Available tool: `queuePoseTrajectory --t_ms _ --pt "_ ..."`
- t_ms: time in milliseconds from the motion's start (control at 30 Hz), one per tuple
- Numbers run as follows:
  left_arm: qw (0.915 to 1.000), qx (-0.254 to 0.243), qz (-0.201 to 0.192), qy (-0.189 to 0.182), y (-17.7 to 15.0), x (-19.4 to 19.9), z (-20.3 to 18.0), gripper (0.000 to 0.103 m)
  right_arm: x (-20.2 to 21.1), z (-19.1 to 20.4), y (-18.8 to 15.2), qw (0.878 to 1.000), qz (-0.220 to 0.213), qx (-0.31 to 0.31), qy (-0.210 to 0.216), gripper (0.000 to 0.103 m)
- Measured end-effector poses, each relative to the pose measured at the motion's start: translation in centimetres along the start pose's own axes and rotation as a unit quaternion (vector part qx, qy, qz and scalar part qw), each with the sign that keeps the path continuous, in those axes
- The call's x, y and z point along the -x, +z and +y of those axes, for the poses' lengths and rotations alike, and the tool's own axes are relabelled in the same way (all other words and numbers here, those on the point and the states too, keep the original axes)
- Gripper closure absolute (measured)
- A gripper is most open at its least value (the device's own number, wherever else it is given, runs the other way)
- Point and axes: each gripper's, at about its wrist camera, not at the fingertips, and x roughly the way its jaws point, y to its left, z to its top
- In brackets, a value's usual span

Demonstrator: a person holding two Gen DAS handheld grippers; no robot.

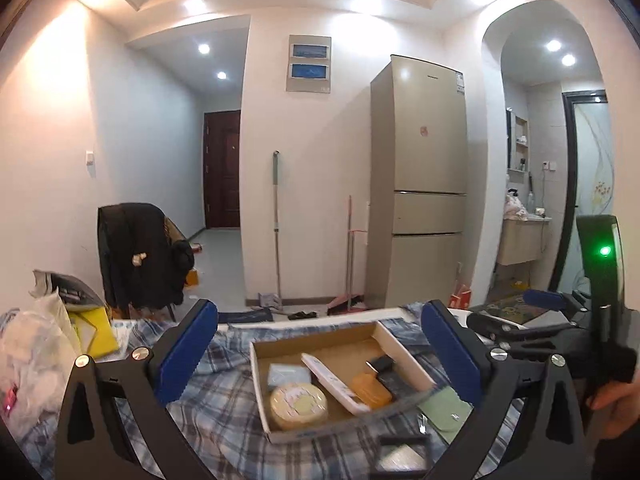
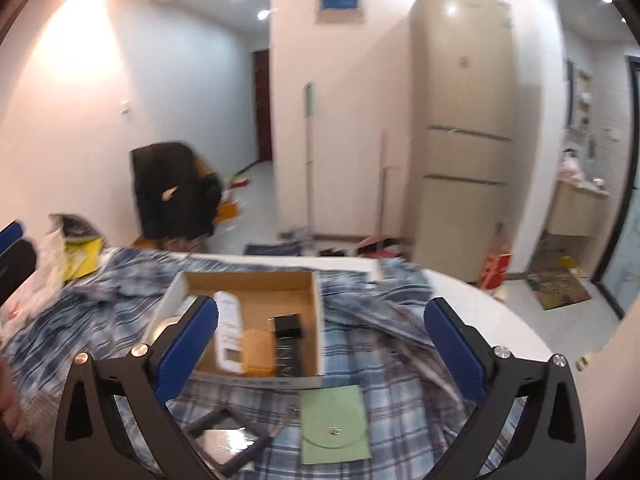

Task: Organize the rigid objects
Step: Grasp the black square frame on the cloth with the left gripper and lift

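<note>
A shallow cardboard box point(image 1: 404, 348) point(image 2: 316, 308) lies on a blue plaid cloth point(image 1: 224, 396) point(image 2: 400, 376). In it are a white remote point(image 1: 332, 380) point(image 2: 229, 328), an orange case point(image 1: 370, 390) point(image 2: 259, 350), a black object point(image 1: 384, 364) point(image 2: 288, 340), a round yellow tin point(image 1: 298, 404) and a pale blue packet point(image 1: 288, 374). A green card case point(image 1: 446, 410) point(image 2: 335, 428) and a black-framed mirror point(image 1: 402, 456) point(image 2: 228, 440) lie on the cloth in front of the box. My left gripper point(image 1: 320, 352) is open and empty above the box. My right gripper point(image 2: 320, 344) is open and empty, also over the box; its body shows in the left wrist view point(image 1: 560, 320).
White plastic bags point(image 1: 36, 352) and a yellow box point(image 1: 94, 332) crowd the table's left end. The white tabletop point(image 2: 480, 300) is bare at the right. Beyond stand a chair with a black coat point(image 1: 140, 256), a mop point(image 1: 277, 224), a dustpan point(image 1: 346, 302) and a fridge point(image 1: 420, 184).
</note>
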Motion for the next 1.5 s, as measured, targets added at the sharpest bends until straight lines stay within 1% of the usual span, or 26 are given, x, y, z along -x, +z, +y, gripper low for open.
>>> queuePoseTrajectory --t_ms 100,167,233,333,400,467,500,567,600,667,767,833,867,900,933,967,1000,1033,1100,1167,1233,1267,1300,1333,1433,1500 --pt "0.9998 0.014 -0.009 0.006 -1.6 1.3 -0.1 0.0 1.0 -0.4 -1.3 0.999 -0.024 0.023 -0.011 0.0" --pt "0.9999 0.012 0.0 0.005 -2.3 1.0 -0.3 0.0 1.0 -0.5 -2.2 0.999 -0.029 0.039 -0.017 0.0" --pt "0.9999 0.009 0.013 0.005 -2.8 -0.1 -0.6 0.0 0.6 -0.7 -2.8 0.999 -0.031 0.037 -0.015 0.0" --pt "0.9994 0.016 0.028 -0.007 -3.9 -1.5 -0.5 0.0 -0.3 -1.7 -3.6 1.0 -0.021 0.01 0.01 0.0" --pt "0.9986 0.019 0.043 -0.024 -5.3 -2.4 -0.3 0.0 -1.2 -2.5 -4.0 1.0 0.001 -0.005 0.024 0.0" --pt "0.9961 0.019 0.077 -0.038 -6.7 -3.6 -0.3 0.0 -2.1 -3.1 -4.6 0.999 0.021 -0.014 0.021 0.0" --pt "0.9926 0.019 0.106 -0.056 -7.5 -4.6 -0.4 0.0 -2.5 -3.4 -4.9 0.999 0.029 -0.017 0.021 0.0" --pt "0.9863 0.021 0.145 -0.075 -8.4 -5.9 -0.7 0.0 -3.1 -3.8 -5.3 0.998 0.049 -0.022 0.022 0.0" --pt "0.9813 0.021 0.169 -0.09 -8.8 -6.6 -1.1 0.0 -3.1 -3.9 -5.3 0.998 0.052 -0.025 0.024 0.0" --pt "0.9763 0.02 0.19 -0.101 -9.3 -7.1 -1.5 0.0 -3.2 -4.1 -5.5 0.997 0.066 -0.036 0.016 0.0" --pt "0.9695 0.015 0.213 -0.12 -9.3 -7.6 -2.5 0.0 -3.3 -4.3 -5.8 0.995 0.077 -0.049 0.036 0.001" --pt "0.9566 0.015 0.252 -0.146 -9.2 -8.6 -3.3 0.0 -3.3 -4.4 -5.9 0.995 0.079 -0.051 0.036 0.001" --pt "0.9485 0.013 0.275 -0.157 -9.6 -9.2 -3.7 0.0 -3.3 -4.4 -5.9 0.995 0.079 -0.052 0.035 0.001" --pt "0.9372 0.012 0.304 -0.171 -10.1 -10.3 -4.2 0.0 -3.3 -4.5 -5.9 0.995 0.079 -0.054 0.034 0.001" --pt "0.9286 0.013 0.324 -0.181 -10.4 -11.0 -4.4 0.001 -3.3 -4.6 -5.9 0.995 0.08 -0.055 0.035 0.001" --pt "0.9216 0.015 0.341 -0.185 -10.7 -11.6 -4.5 0.004 -3.3 -4.7 -5.9 0.995 0.08 -0.056 0.035 0.001" --pt "0.9154 0.012 0.359 -0.182 -11.1 -12.4 -4.5 0.013 -3.3 -4.7 -5.9 0.995 0.08 -0.056 0.034 0.002" --pt "0.9107 0.005 0.371 -0.181 -11.4 -12.8 -4.6 0.019 -3.3 -4.7 -5.8 0.995 0.08 -0.055 0.033 0.005" --pt "0.9012 -0.015 0.39 -0.189 -11.9 -13.2 -5.4 0.019 -3.4 -4.4 -5.8 0.995 0.083 -0.048 0.036 0.006" --pt "0.8995 -0.031 0.392 -0.19 -12.1 -13.3 -6.0 0.019 -3.5 -4.1 -5.9 0.995 0.086 -0.042 0.039 0.006" --pt "0.8986 -0.035 0.394 -0.19 -12.2 -13.5 -6.5 0.019 -3.4 -3.7 -6.1 0.995 0.085 -0.036 0.039 0.006" --pt "0.9007 -0.035 0.391 -0.186 -12.2 -13.5 -6.7 0.019 -3.3 -3.5 -6.1 0.995 0.085 -0.029 0.038 0.006" --pt "0.9065 -0.04 0.383 -0.174 -12.1 -13.8 -6.9 0.019 -3.3 -3.3 -6.2 0.996 0.084 -0.024 0.034 0.006" --pt "0.9074 -0.045 0.381 -0.173 -12.2 -13.9 -7.0 0.019 -3.4 -3.1 -6.2 0.996 0.084 -0.018 0.03 0.006" --pt "0.8987 -0.035 0.399 -0.179 -12.8 -15.0 -6.8 0.019 -3.7 -2.9 -6.4 0.995 0.09 -0.011 0.028 0.006" --pt "0.89 -0.024 0.416 -0.185 -13.2 -15.8 -6.6 0.019 -3.9 -2.9 -6.4 0.995 0.094 -0.013 0.032 0.006"
